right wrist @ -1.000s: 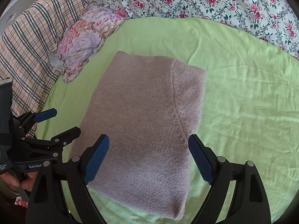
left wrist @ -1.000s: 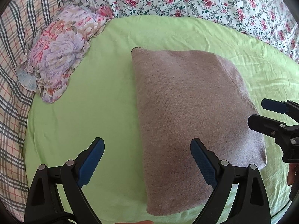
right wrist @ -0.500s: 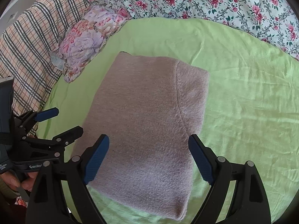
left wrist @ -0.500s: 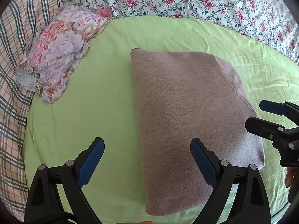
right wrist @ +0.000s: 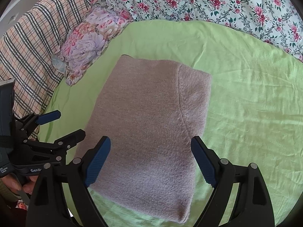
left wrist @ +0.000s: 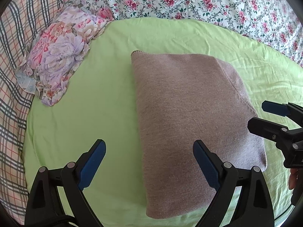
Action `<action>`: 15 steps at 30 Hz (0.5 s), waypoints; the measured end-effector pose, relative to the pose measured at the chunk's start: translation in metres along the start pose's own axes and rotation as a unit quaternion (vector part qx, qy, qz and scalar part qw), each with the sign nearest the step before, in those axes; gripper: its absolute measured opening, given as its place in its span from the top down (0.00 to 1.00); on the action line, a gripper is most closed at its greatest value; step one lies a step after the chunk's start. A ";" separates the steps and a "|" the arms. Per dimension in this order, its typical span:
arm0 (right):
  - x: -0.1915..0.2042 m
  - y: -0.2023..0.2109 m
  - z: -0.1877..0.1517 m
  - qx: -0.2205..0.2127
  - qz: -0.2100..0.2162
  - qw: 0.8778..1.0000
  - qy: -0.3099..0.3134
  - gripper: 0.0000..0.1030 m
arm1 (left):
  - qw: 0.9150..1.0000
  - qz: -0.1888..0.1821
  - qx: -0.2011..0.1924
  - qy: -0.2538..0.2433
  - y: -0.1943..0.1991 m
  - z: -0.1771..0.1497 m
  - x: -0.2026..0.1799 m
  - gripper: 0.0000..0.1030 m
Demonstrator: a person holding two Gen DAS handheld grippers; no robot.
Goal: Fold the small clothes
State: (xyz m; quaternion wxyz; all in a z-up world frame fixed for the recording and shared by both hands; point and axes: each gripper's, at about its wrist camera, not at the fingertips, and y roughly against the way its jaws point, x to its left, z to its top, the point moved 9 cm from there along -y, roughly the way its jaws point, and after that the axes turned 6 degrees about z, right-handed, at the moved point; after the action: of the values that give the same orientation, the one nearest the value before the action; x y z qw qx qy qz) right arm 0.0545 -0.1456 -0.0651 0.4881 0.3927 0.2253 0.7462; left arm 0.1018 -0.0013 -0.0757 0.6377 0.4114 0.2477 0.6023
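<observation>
A mauve knitted sweater (left wrist: 189, 102) lies folded into a flat rectangle on the light green sheet (left wrist: 98, 102); it also shows in the right wrist view (right wrist: 149, 124). My left gripper (left wrist: 148, 161) is open and empty, held above the sweater's near left edge. My right gripper (right wrist: 151, 157) is open and empty, held above the sweater's near end. Each gripper shows in the other's view: the right one (left wrist: 265, 117) at the sweater's right edge, the left one (right wrist: 62, 123) at its left edge.
A floral pillow (left wrist: 56, 56) lies at the sheet's far left. A plaid blanket (left wrist: 13, 75) runs along the left side. A flowered cover (left wrist: 208, 1) spans the back. The green sheet (right wrist: 255, 104) stretches right of the sweater.
Both grippers have drawn slightly back from the sweater and stay open. The sweater lies as before.
</observation>
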 end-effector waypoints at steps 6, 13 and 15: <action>0.000 0.000 0.000 0.000 0.001 1.000 0.000 0.16 | 1.000 -0.001 0.000 -0.001 0.000 0.000 0.000 0.09; 0.001 0.001 0.001 0.000 0.001 1.000 0.000 0.16 | 1.000 -0.002 -0.001 -0.003 0.001 0.002 -0.002 0.09; 0.002 0.001 0.000 -0.001 0.000 1.000 -0.001 0.16 | 1.000 -0.002 0.000 -0.003 0.001 0.002 -0.002 0.09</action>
State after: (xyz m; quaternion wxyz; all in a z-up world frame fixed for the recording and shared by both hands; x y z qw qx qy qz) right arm 0.0539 -0.1446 -0.0635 0.4882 0.3931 0.2243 0.7462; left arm 0.1026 -0.0037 -0.0742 0.6397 0.4126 0.2462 0.5999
